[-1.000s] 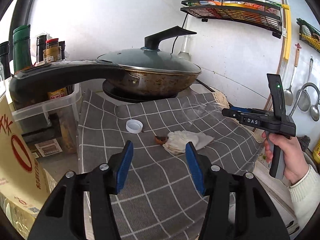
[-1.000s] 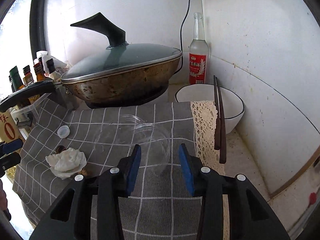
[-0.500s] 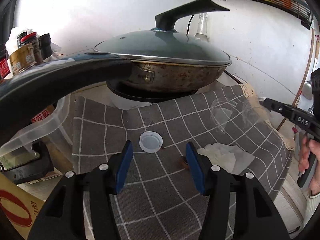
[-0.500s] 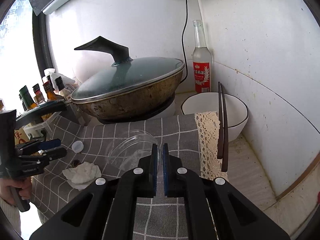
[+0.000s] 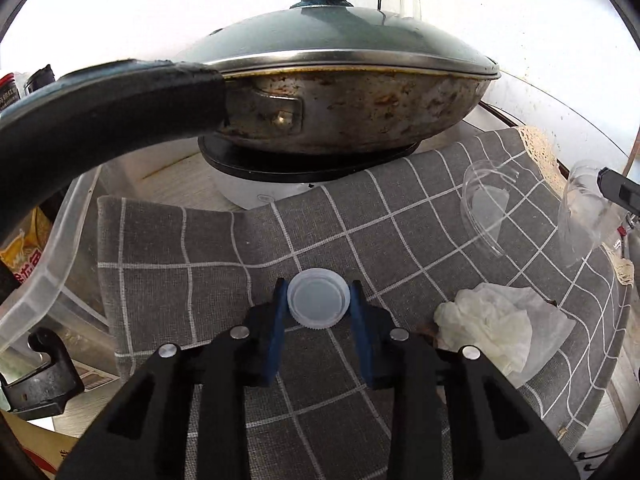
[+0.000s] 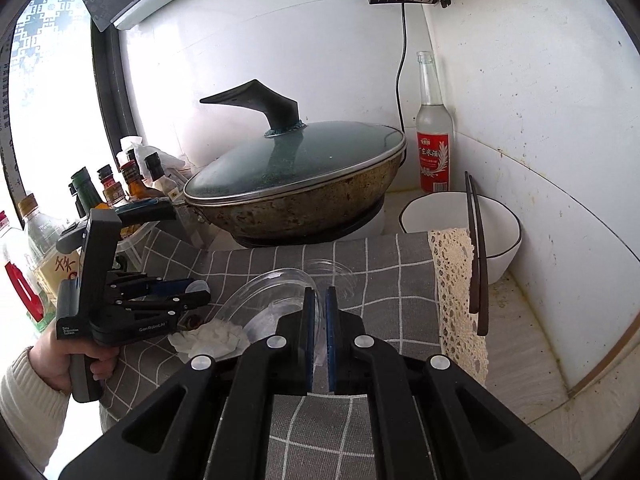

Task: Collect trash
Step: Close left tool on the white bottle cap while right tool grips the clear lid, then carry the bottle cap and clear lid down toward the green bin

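Left gripper [image 5: 318, 307] jaws closing around white bottle cap [image 5: 317, 302] on grey checked cloth [image 5: 180, 280], in front of pan [image 5: 340, 120]; right gripper [image 6: 319, 336] clamped on clear plastic lid [image 6: 272, 300]; crumpled tissue [image 5: 500, 326] right of cap, untouched; step: grasping; next: finish squeeze, lift both.

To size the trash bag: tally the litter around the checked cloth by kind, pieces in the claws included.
White bottle cap: 1
Crumpled tissue: 1
Clear plastic cups: 2
Small brown scrap: 1
Total: 5
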Motion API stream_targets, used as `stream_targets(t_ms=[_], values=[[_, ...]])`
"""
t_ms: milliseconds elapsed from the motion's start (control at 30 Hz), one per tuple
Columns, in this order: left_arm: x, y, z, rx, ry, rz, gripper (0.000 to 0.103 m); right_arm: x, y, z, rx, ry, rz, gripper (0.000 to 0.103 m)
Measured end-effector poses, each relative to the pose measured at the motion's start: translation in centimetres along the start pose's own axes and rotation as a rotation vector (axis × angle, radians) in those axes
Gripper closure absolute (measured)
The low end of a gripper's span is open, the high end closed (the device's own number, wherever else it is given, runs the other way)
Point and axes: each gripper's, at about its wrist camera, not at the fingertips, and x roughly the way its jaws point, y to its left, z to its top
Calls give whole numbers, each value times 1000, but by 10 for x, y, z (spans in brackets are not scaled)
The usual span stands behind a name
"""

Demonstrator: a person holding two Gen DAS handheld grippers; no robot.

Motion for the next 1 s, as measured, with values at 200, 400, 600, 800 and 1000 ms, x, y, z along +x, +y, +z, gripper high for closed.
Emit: stream_targets(t_ms=[200,400,600,800,1000], values=[[-29,-6,-8,17,-110,-12,71,-13,13,-5,-7,-15,28,98],[-89,-20,-21,-11,-231,-75,71,-43,28,-10,-14,-35,29,98],[-134,-43,-55,-30,-276,-133,71,-84,42,-34,-26,-45,8,98],[-147,-80,-117,-60,-257,-221,71,-122,48,-89,-20,-17,-14,98],[-139,-127,-188,-45,-192,-285,71,-138,41,-161,-2,57,-44,98]])
